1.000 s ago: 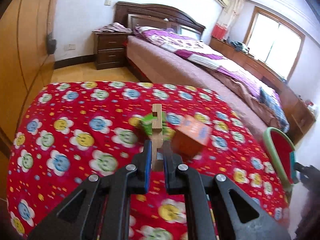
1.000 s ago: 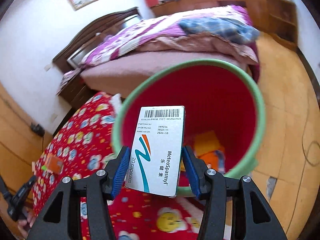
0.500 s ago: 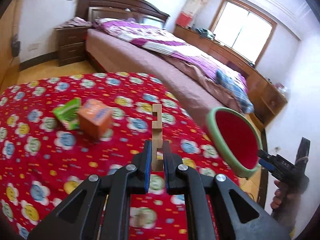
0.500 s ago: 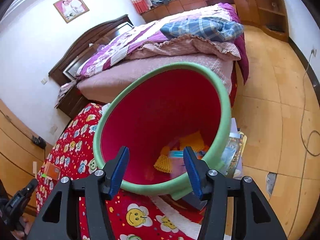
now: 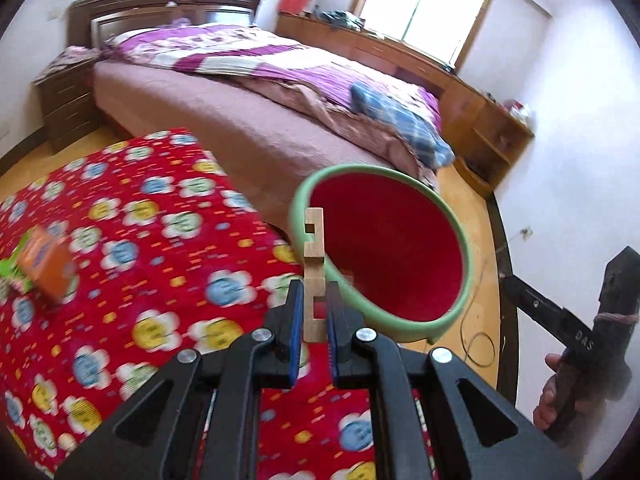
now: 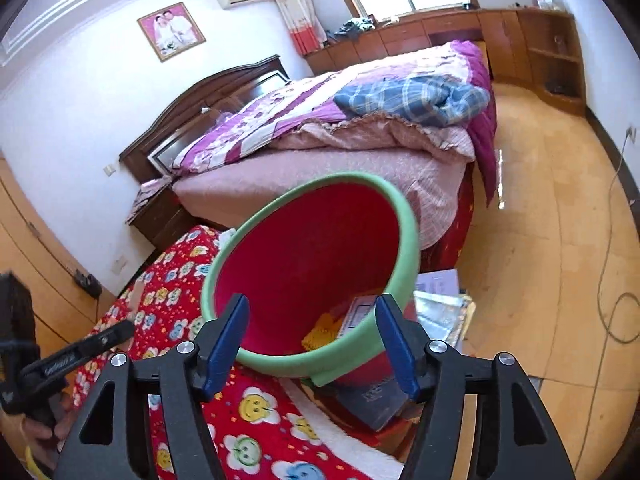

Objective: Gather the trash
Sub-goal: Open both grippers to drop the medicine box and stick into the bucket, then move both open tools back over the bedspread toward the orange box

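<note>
Overhanging bin rim (image 5: 460, 236): notched wooden piece (image 5: 313, 256)

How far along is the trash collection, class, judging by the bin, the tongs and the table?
Done: boxes lie in the bin, and the right tongs are opening, empty. In hand: the left tongs grip a wooden piece near the bin. Left: an orange box on the table.

Daylight floods in from the window (image 5: 424, 4) behind the bed, blown out white in both my views and leaving the room bright with only soft shadows. My left view is smeared with motion blur across the red flowered cloth (image 5: 132, 264) and the orange box (image 5: 46, 264), while my right view is sharper. Both fisheye pictures bend walls and floor at the edges and go black in the corners.
</note>
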Motion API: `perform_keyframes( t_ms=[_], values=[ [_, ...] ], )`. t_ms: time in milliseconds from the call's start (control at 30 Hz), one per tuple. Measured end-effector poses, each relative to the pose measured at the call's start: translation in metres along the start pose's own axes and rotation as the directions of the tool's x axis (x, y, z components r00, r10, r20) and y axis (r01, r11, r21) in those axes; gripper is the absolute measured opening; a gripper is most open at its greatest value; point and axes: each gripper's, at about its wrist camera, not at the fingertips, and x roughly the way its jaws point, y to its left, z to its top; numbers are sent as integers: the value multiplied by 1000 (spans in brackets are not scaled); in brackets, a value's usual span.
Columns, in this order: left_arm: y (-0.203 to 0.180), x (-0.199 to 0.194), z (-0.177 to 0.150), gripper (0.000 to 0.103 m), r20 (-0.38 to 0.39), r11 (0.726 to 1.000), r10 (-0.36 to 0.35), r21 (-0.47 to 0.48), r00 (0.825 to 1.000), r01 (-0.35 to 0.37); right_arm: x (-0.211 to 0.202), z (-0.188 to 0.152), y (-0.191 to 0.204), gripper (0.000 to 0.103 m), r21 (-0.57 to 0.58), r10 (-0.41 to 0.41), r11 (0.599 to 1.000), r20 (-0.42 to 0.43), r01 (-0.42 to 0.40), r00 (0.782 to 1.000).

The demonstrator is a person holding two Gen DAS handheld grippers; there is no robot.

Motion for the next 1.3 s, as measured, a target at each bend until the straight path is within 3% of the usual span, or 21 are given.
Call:
perform_keyframes(
  t_ms=[267, 433, 567, 700, 767, 833, 1000, 1300],
  values=[
    [-45, 37, 14, 9, -28, 994, 4, 105, 1000, -1, -2, 0, -18, 68, 4, -5, 1000, 10, 5, 1000],
    [-50, 48, 17, 13, -61, 995, 1, 104, 998, 5, -2, -2, -28, 68, 16, -15, 1000, 18, 15, 1000],
    [-42, 48, 14, 29, -77, 998, 16, 58, 997, -12, -2, -2, -31, 68, 23, -19, 1000, 22, 19, 1000],
    [-30, 43, 9, 31, -90, 1000, 27, 11, 996, -26, 2, -4, -29, 68, 25, -28, 999, 2, 28, 1000],
    [-23, 39, 7, 39, -91, 998, 60, -8, 994, -61, 5, -6, -28, 69, 25, -28, 999, -6, 29, 1000],
    [-16, 32, 3, 42, -82, 994, 103, -23, 991, -105, 6, -6, -26, 78, 24, -26, 999, -6, 26, 1000],
    [1, 15, -3, 55, -69, 986, 152, -55, 986, -156, 9, -10, -15, 79, -2, -18, 1000, -4, 18, 1000],
    [39, -18, -26, 57, -54, 964, 220, -141, 974, -226, 20, -26, 17, 79, -52, 29, 998, -33, -31, 999]
  ],
)
